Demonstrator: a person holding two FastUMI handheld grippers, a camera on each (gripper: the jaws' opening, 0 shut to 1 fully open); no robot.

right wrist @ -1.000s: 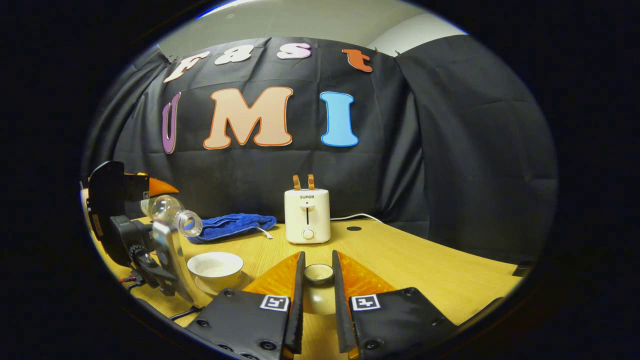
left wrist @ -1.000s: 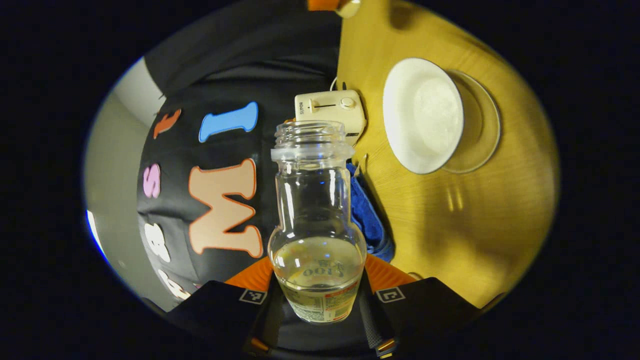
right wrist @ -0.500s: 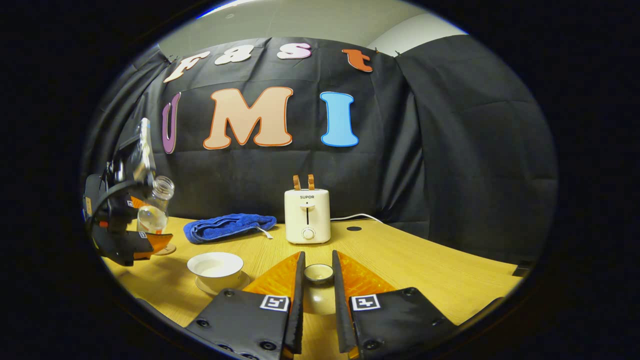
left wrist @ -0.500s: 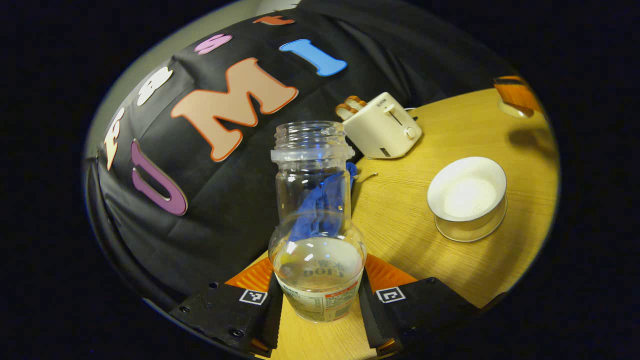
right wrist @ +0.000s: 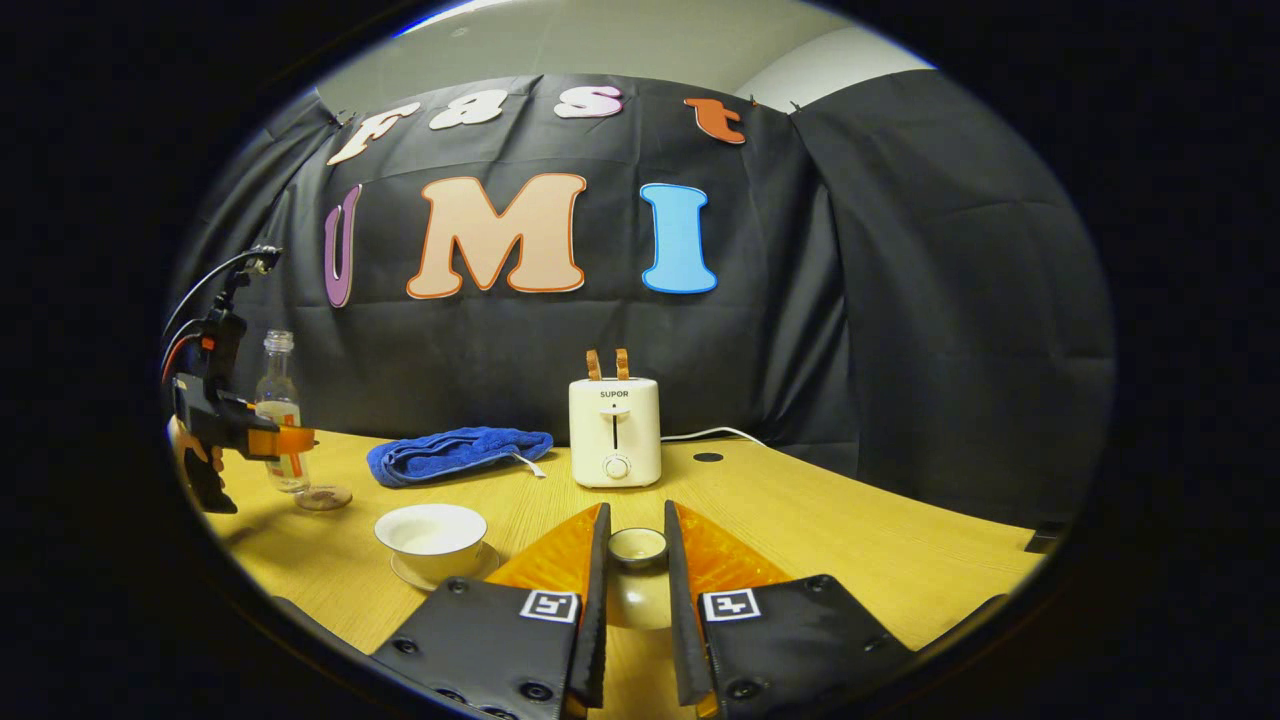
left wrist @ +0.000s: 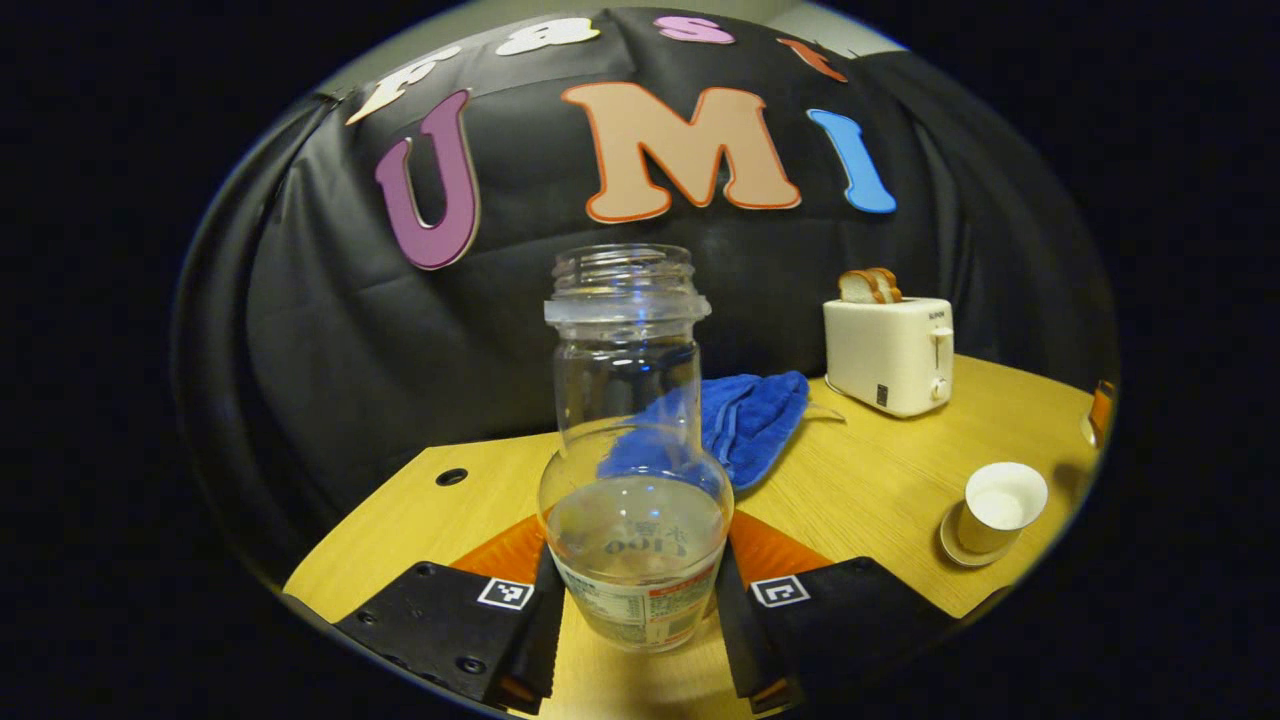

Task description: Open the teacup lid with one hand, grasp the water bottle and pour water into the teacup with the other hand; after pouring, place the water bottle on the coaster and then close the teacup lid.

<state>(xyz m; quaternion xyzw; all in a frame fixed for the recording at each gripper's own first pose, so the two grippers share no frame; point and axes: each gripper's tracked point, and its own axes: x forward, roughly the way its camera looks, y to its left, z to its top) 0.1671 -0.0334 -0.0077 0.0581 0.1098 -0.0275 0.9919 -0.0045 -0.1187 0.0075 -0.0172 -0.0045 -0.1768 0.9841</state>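
I am steering two hand-held grippers over a yellow wooden desk (right wrist: 800, 520).

My left hand-held gripper (left wrist: 632, 600) is clamped on the water bottle (left wrist: 632, 450), both fingers pressing its round lower body from either side. The bottle stands upright and uncapped, with a shallow pool of water in its bulb. From the right gripper view, the same bottle (right wrist: 277, 415) sits near the desk's left edge, above a small clear coaster (right wrist: 322, 497); I cannot tell whether its base is touching the coaster yet.

The bottle looks like thin clear plastic. I judge it light with so little water left, smooth and possibly slippery, and likely to dent under a hard squeeze. The wide bulb, where I hold it now, seems the soundest grip; the narrow neck would let it swing.

My right hand-held gripper (right wrist: 636, 600) has its fingers closed on the teacup lid (right wrist: 637, 547), a small pale dome with a knob on top, gripped between them. I take it for ceramic: stiff, glossy, chippable, so it should be set down gently.

The teacup (right wrist: 431, 535) is a white bowl on a clear saucer (right wrist: 400, 570), open, near the front edge and left of centre, between the bottle and the lid. It also shows in the left gripper view (left wrist: 1001, 505).

At the back edge lie a blue towel (right wrist: 455, 452) and a cream toaster (right wrist: 615, 430).
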